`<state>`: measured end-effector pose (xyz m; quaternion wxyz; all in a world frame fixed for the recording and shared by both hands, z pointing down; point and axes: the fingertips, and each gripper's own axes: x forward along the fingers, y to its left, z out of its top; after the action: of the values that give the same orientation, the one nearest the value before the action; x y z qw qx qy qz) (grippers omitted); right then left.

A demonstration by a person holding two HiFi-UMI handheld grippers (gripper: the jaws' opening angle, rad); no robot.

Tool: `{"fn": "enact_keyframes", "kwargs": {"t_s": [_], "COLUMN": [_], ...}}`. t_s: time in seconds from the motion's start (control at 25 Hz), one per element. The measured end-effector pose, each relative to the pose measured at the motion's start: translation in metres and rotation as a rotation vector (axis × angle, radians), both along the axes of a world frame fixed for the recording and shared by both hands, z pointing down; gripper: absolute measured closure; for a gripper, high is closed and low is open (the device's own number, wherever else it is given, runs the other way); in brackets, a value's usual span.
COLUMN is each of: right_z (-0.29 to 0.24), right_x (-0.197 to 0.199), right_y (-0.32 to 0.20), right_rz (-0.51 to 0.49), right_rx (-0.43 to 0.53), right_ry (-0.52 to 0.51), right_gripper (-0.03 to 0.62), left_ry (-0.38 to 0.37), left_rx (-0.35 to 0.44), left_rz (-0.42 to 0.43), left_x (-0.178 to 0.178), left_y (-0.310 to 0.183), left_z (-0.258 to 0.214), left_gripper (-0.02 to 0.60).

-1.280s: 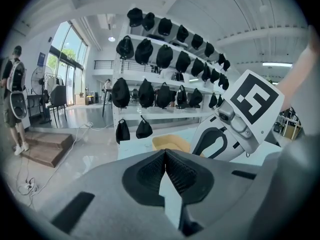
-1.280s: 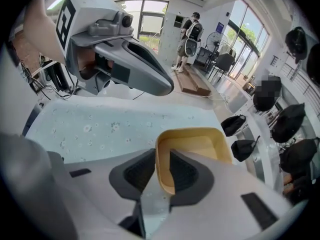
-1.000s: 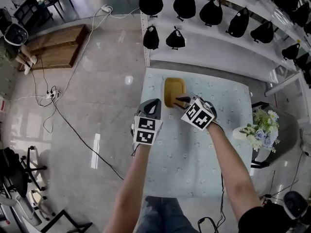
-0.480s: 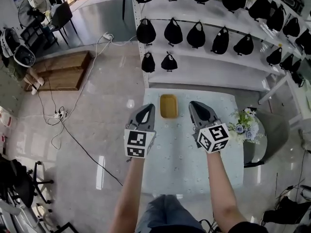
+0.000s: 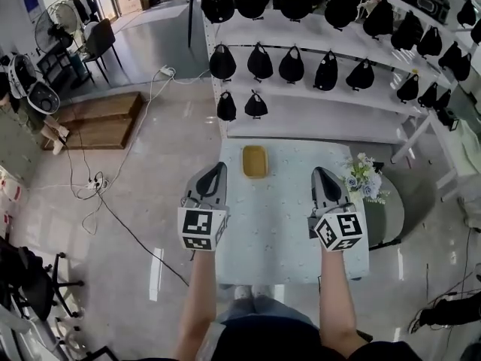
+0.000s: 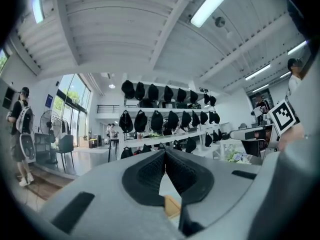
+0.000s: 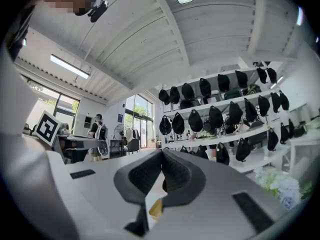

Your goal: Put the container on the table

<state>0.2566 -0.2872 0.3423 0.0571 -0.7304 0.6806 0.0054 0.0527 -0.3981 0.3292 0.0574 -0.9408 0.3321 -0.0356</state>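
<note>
So we've got the shallow yellow rectangular container [image 5: 255, 161] sitting flat on the pale patterned cloth-covered surface [image 5: 282, 232], up at the 12 o'clock end and a touch toward 11, well apart from both sets of tongs. The left tongs [image 5: 216, 168] hang over the 9 o'clock edge of the surface. In the left gripper view [image 6: 164, 153] they're clenched, tips pressed together with only a sliver of the container showing below them. The right tongs [image 5: 322, 171] are over at 3 o'clock, and the right gripper view [image 7: 161, 154] shows them clenched tip to tip as well. A bunch of white and pale blue flowers [image 5: 362, 180] sits at the 2 o'clock corner, just beside the right tongs. Past 12 o'clock stands a white shelf rack of black hats [image 5: 293, 65].
</note>
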Motion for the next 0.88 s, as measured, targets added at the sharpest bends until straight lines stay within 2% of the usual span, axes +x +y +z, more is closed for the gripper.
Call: {"fn": "enact_keyframes", "kwargs": {"t_s": [0.32,0.88], "right_z": [0.001,0.011], "right_x": [0.008,-0.004], "right_y": [0.043,0.038], "right_rz": [0.062,0.032], "right_rx": [0.021,-0.006], "right_ry": [-0.011,-0.021], "right_gripper": [0.595,0.597], "left_ry": [0.003,0.011], "left_rx": [0.012,-0.005], "left_rz": [0.005,-0.015], "left_x": [-0.019,-0.022], "left_y": [0.030,0.029], "left_z": [0.009,0.011], "left_gripper": [0.574,0.574]}}
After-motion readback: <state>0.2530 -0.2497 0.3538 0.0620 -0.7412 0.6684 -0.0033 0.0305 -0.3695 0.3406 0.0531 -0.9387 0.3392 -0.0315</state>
